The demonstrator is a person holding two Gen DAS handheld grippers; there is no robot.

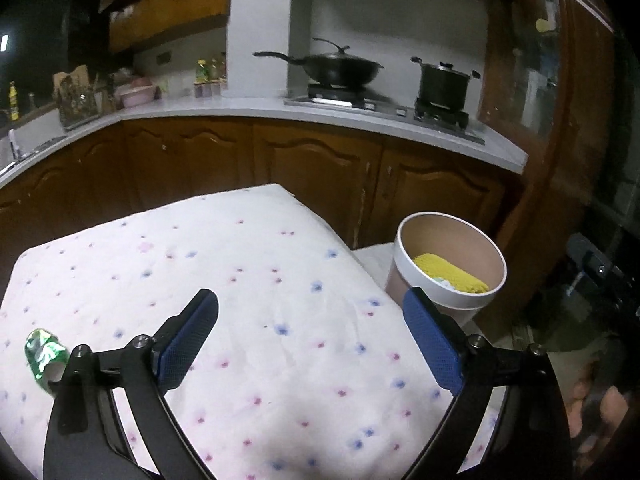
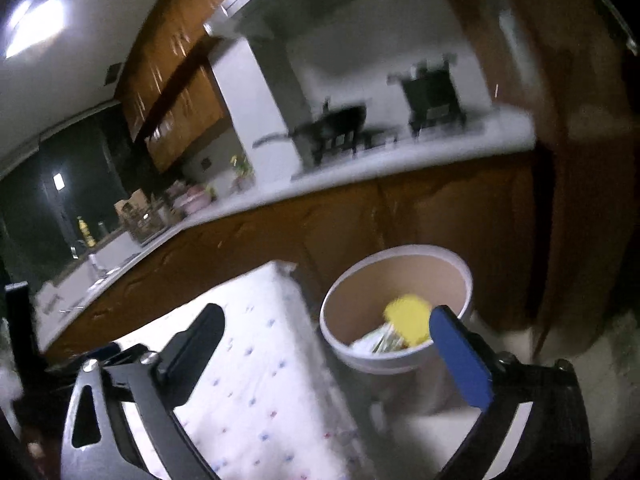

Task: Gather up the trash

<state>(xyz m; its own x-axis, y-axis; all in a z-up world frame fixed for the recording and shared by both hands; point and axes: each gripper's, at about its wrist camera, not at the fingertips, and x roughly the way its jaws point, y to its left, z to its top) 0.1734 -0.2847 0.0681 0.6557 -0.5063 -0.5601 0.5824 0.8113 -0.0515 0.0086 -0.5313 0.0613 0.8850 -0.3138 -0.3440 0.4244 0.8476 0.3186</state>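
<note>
A crumpled green wrapper [image 1: 43, 352] lies on the flowered white cloth [image 1: 248, 280] at the far left. My left gripper [image 1: 312, 312] is open and empty above the cloth, to the right of the wrapper. A round white bin [image 1: 452, 304] with a brown inside stands off the cloth's right edge and holds a yellow piece [image 1: 448, 274] and some paper. In the right wrist view, my right gripper [image 2: 326, 326] is open and empty, just before the bin [image 2: 384, 360], with the yellow piece [image 2: 408, 320] inside it. The view is blurred.
A kitchen counter [image 1: 240, 108] with wooden cabinets runs behind the cloth-covered table. A black wok [image 1: 340, 68] and a black pot [image 1: 444, 82] sit on the stove. Bottles and a container stand at the counter's left. A dark wooden door [image 1: 560, 120] is at right.
</note>
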